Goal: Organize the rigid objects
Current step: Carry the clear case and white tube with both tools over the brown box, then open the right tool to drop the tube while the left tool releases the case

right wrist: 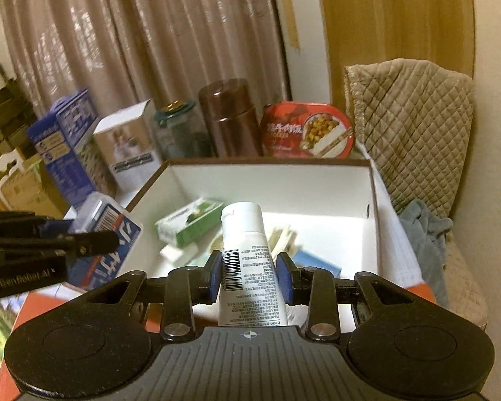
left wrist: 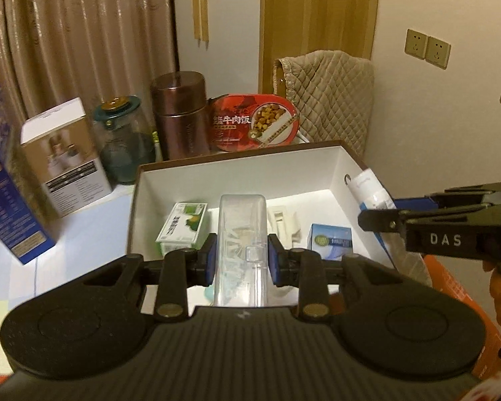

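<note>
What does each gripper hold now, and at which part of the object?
The left gripper holds a clear plastic case across its long sides, near the clasp. The right gripper holds a white tube around its printed body, cap pointing away.

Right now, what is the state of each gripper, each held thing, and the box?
Left gripper: shut on clear case.
Clear case: held above box.
Right gripper: shut on white tube.
White tube: held, capped, cap pointing away.
Box: open, several small items inside.
Green carton: lying in box.
</note>
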